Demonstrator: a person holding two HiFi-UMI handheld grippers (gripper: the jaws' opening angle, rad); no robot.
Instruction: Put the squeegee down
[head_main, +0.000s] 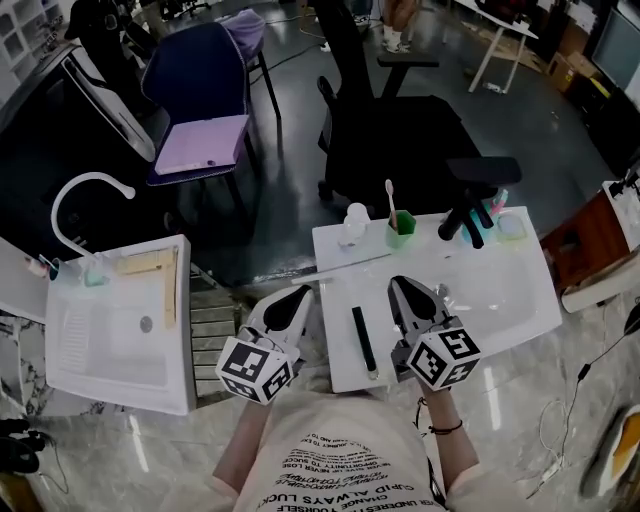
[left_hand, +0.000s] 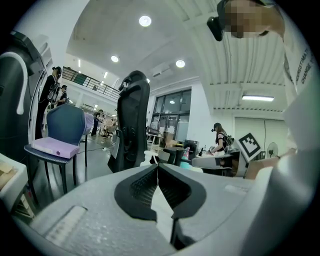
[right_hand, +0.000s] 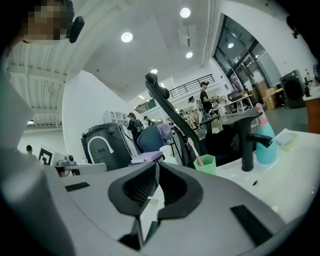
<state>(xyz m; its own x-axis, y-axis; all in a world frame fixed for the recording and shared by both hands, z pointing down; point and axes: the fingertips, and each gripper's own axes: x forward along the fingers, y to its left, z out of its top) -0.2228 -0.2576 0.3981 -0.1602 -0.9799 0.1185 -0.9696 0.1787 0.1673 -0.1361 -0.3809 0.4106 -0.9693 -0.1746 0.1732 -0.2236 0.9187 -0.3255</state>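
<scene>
A black office chair stands at 12 o'clock in the head view, behind a white sink counter that fills the 4 o'clock part of the picture. A second white sink with a curved white tap is at 8 o'clock, and a blue chair with a purple seat is at 11 o'clock.

The person holds both grippers low in front of the body, pointing toward 12 o'clock. The left gripper is just beside the left edge of the counter; its own view shows its jaws closed tip to tip, with nothing between them. The right gripper is over the counter; its jaws are also together at the tips and hold nothing.

The squeegee lies flat on the counter near the front edge, running about from 12 to 6 o'clock. It is between the two grippers and touches neither: the left one is at its 9 o'clock, the right one at its 3 o'clock.

At the back of the counter, at 12 o'clock from the right gripper, stands a green cup with a toothbrush in it. A black tap is at the cup's 3 o'clock.
</scene>
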